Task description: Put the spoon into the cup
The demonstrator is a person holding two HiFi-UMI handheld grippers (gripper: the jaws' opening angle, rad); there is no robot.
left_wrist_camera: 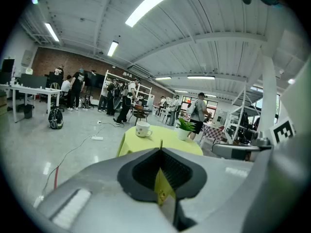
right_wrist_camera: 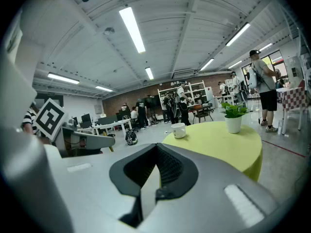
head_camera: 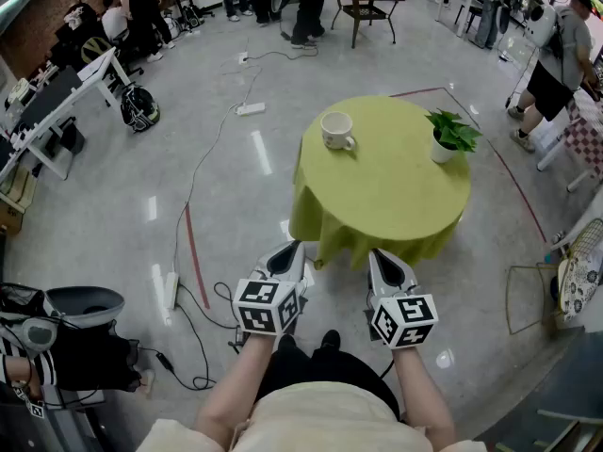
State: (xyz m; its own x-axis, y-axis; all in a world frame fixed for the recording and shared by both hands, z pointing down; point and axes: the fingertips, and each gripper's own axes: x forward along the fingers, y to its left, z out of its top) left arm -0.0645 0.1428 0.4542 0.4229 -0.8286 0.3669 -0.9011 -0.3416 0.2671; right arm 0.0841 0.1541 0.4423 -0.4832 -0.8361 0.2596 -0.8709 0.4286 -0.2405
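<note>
**One spoon clamped, cup on the table**

The left gripper has its jaws closed on the thin yellowish spoon, seen edge-on, its tip poking just past them. The right gripper has its jaws pressed together with nothing between. Both hang above the floor, near the round yellow-green table's edge. The white cup stands on the table, well apart from a potted plant.

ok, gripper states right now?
left gripper: shut on a thin yellow piece, apparently the spoon, seen edge-on.
right gripper: shut, nothing between the jaws.
</note>
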